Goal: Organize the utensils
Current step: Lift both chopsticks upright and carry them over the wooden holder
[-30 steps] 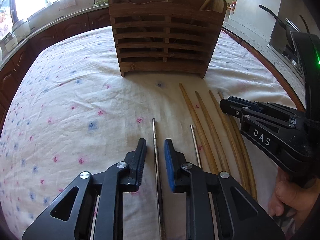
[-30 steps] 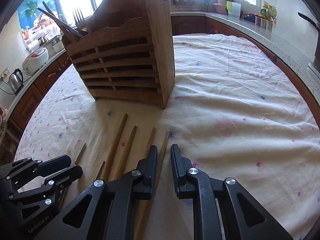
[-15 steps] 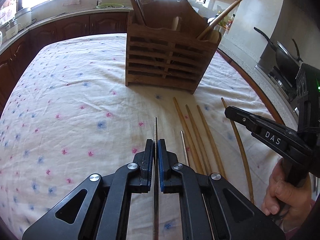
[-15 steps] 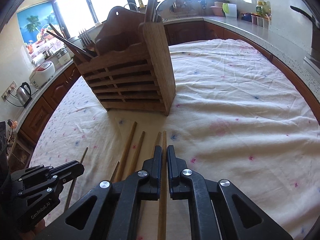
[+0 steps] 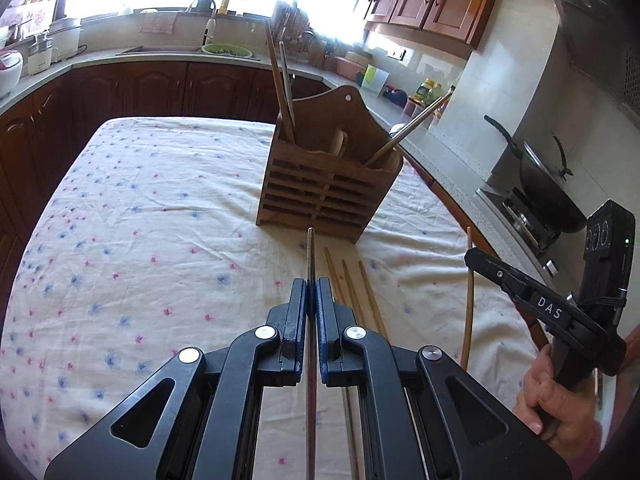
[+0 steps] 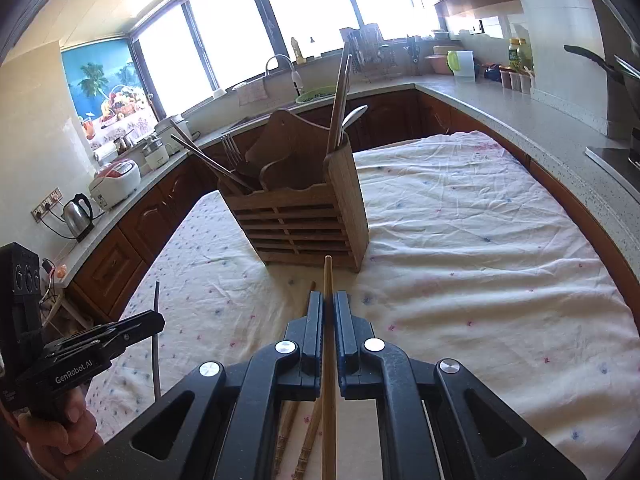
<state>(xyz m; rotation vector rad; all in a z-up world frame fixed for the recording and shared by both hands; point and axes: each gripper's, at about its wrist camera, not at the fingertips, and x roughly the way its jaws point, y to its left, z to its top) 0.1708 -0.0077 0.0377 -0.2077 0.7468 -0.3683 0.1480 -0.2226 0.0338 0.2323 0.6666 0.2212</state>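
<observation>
My left gripper point(image 5: 311, 286) is shut on a metal chopstick point(image 5: 310, 254), lifted off the cloth and pointing at the wooden utensil holder point(image 5: 328, 188). My right gripper point(image 6: 328, 300) is shut on a wooden chopstick point(image 6: 328, 276), also raised and aimed at the holder point(image 6: 304, 216). Three wooden chopsticks point(image 5: 352, 284) still lie on the tablecloth in front of the holder. A second metal chopstick point(image 5: 350, 416) lies beside them, mostly hidden by my left gripper. The holder has chopsticks, forks and a spoon standing in its compartments. Each gripper shows in the other's view, the right gripper point(image 5: 476, 258) and the left gripper point(image 6: 154, 320).
The table wears a cream floral tablecloth point(image 5: 152, 208). Kitchen counters ring it: a wok on the stove point(image 5: 536, 184) at right, a kettle point(image 6: 78, 210) and rice cooker point(image 6: 116, 178) at left, a sink under the windows. A person's hand point(image 5: 560, 396) holds the right gripper.
Both grippers closed on a chopstick each, metal in the left and wooden in the right, then lifted them off the cloth and rose, so the holder now appears lower and farther.
</observation>
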